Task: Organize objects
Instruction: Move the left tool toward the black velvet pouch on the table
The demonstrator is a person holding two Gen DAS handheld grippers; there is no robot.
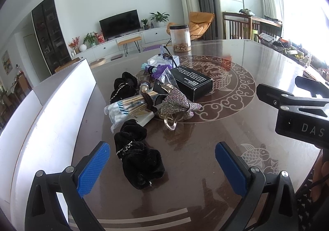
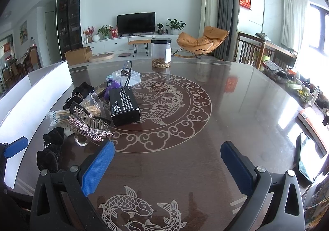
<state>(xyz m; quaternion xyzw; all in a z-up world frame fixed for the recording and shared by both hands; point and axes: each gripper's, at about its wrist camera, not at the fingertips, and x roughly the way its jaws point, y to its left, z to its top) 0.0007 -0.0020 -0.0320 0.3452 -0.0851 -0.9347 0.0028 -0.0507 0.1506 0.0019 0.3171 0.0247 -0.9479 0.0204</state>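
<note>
We see a wide, dark brown glossy table (image 2: 236, 112) with pale inlaid fish and cloud patterns, and along its left edge a long white open box with upright walls (image 1: 61, 95). Our left gripper (image 1: 162, 165) hangs low over the near end of the table with its blue-padded fingers spread wide, pinching nothing; a black velvet scrunchie with a thin chain (image 1: 139, 161) lies on the table between them, untouched. Our right gripper (image 2: 167, 166) is likewise spread wide and empty, above bare tabletop near the inlaid fish.

The clutter sits in a heap left of the table's centre. At the far edge stands a clear plastic jar with a black lid (image 2: 161, 52). Closer lies a black cardboard box with white lettering (image 2: 124, 105), and behind it a clear rectangular plastic container (image 2: 128, 77) with dark glasses (image 2: 126, 71) resting on it. Beside the black box lie a rhinestone-covered hair bow (image 1: 178, 104), a bag of wooden cotton swabs (image 1: 123, 109), and a second black scrunchie (image 1: 123, 87).
</note>
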